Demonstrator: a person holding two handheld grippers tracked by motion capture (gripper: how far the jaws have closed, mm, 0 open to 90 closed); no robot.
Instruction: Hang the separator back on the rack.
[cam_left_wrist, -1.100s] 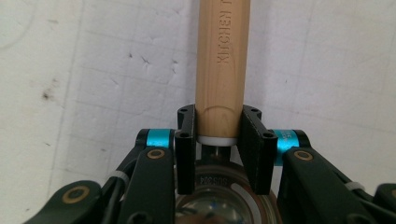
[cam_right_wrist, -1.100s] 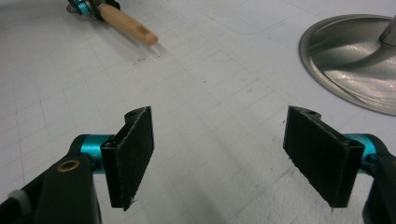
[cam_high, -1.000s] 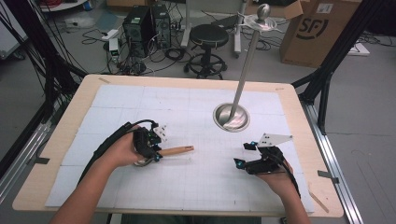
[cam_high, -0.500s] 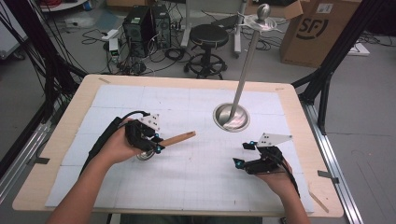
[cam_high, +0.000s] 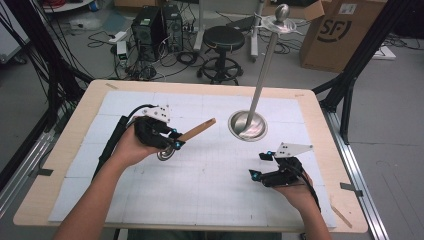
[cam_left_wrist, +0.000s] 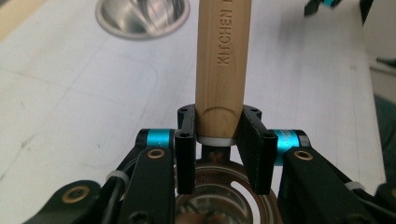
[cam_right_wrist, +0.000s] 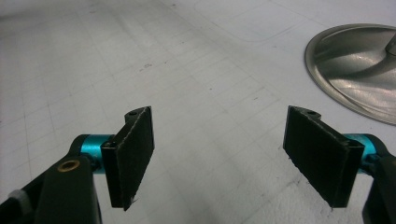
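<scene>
Wooden-handled ladle (cam_high: 192, 133) is now off the mat: clamped in the left gripper (cam_high: 172, 142), handle angled up toward the stand base, steel bowl end (cam_high: 166, 153) hanging just below the jaws over the white gridded mat (cam_high: 210, 180). A second ago the same ladle lay nearly flat on the mat with the handle level; half a second ago the handle tip had begun to rise; now the whole hand sits higher and further up the table, handle clearly tilted. So the pick looks done and this reads as the lift/carry phase.

Left gripper view: jaws pressed together on the handle (cam_left_wrist: 219, 60) near its lower end, both pads (cam_left_wrist: 186, 140) flat against the wood, stamped lettering "KITCHEN" readable, metal bowl (cam_left_wrist: 219, 196) visible under the jaws. Grip looks centred, no visible slip.

Middle: round steel stand base (cam_high: 247, 125) with its slanted pole (cam_high: 262, 65) rising to a hook top (cam_high: 280, 17). Handle tip points toward it but is well apart. Likely target is hanging the ladle up there; that is a guess from the layout.

Right side: right gripper (cam_high: 260, 167) rests low over the mat near the front edge, same place as in both earlier frames. Right gripper view shows its jaws spread wide, nothing between them, bare mat below, edge of the stand base (cam_right_wrist: 359, 70) at upper right. It's idle, maybe waiting to steady the stand.
</scene>
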